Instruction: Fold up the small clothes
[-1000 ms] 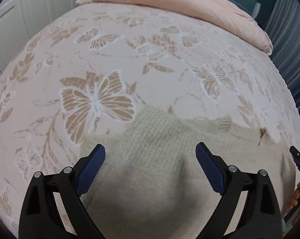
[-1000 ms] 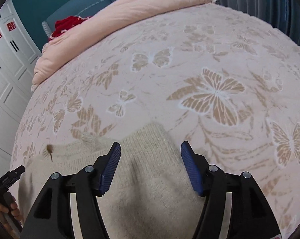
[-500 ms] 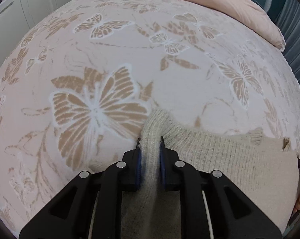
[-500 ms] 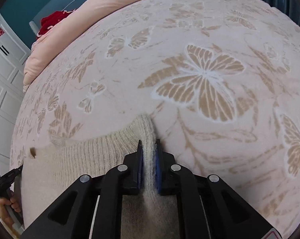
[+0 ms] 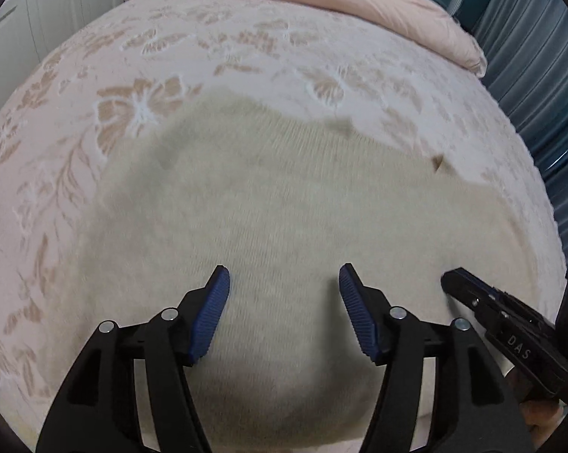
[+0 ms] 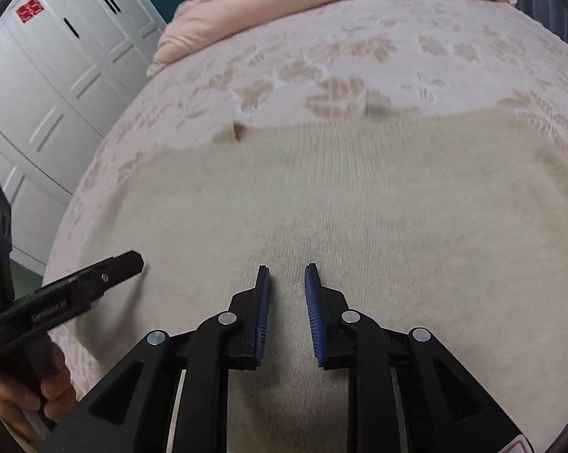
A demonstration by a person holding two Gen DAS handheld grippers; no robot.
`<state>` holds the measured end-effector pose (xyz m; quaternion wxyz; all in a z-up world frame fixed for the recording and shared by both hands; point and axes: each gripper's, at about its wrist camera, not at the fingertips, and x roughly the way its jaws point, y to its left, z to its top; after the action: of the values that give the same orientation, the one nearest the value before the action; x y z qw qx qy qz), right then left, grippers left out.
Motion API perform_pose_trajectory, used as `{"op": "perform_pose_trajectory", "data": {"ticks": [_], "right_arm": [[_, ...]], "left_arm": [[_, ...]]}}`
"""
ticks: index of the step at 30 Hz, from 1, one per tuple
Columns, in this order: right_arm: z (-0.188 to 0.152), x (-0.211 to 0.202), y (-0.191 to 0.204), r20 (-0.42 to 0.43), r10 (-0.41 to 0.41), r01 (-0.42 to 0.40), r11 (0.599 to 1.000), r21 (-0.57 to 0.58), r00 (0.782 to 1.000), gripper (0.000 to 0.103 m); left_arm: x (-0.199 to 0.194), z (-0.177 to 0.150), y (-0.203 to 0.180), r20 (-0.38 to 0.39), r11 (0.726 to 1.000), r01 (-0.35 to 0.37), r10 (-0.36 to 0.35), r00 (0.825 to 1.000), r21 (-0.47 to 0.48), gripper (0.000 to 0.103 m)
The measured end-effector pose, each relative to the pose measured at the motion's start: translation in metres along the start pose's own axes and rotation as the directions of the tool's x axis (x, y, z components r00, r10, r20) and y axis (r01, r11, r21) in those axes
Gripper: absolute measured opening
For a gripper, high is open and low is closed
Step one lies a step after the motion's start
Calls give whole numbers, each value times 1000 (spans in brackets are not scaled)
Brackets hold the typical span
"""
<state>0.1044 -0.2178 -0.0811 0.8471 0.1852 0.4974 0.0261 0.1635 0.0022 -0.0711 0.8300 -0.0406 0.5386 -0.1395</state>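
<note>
Release on both sides: your left gripper [image 5: 284, 302] now gapes wide, your right gripper [image 6: 287, 302] stands narrowly parted, and the cream sweater [image 5: 284, 204] lies folded across the bed [image 5: 57, 151], both empty.

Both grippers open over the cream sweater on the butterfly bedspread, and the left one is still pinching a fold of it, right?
Not quite: the left gripper holds nothing. The left wrist view shows its jaws wide apart above the flat cream sweater, no fabric between them. The right gripper is also open, over the sweater on the butterfly bedspread.
</note>
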Motion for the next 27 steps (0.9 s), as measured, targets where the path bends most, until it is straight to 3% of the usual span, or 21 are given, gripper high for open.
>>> {"op": "perform_pose_trajectory", "data": {"ticks": [4, 7, 9, 10, 13, 15, 17, 18, 21, 23, 27], "right_arm": [[-11, -42, -14, 52, 99, -107, 981, 160, 994, 19], [-31, -62, -25, 67, -5, -2, 994, 111, 998, 23], [-50, -52, -42, -2, -95, 95, 991, 96, 995, 11], [-57, -61, -50, 21, -56, 52, 990, 133, 998, 11], [-70, -101, -63, 94, -39, 15, 970, 242, 995, 30], [-81, -120, -72, 127, -54, 17, 961, 277, 990, 49], [-95, -127, -84, 115, -55, 16, 948, 317, 992, 58], [-103, -128, -90, 103, -54, 15, 939, 344, 993, 64], [-125, -125, -111, 95, -30, -17, 889, 458, 995, 68], [-130, -119, -121, 99, 1, -53, 851, 523, 995, 69], [-118, -108, -136, 134, 12, -88, 808, 582, 991, 74]], "left_arm": [[-18, -11, 4, 46, 999, -29, 27, 999, 40, 58], [-30, -15, 17, 37, 1000, 7, -7, 999, -16, 59], [-34, -23, 23, 30, 999, -2, 3, 1000, -33, 59], [-39, -29, 25, 35, 999, -4, 6, 999, -35, 59], [-61, -48, 34, 60, 999, -4, 6, 998, -34, 62], [-76, -65, 49, 78, 995, 7, 1, 997, -102, 78], [-87, -82, 74, 103, 969, 57, -33, 994, -241, 87], [-89, -90, 88, 113, 943, 94, -61, 992, -320, 88], [-79, -105, 123, 97, 836, 153, -120, 988, -528, 89], [-71, -105, 135, 119, 780, 189, -147, 982, -596, 89], [-53, -82, 131, 132, 776, 203, -154, 979, -598, 89]]}}
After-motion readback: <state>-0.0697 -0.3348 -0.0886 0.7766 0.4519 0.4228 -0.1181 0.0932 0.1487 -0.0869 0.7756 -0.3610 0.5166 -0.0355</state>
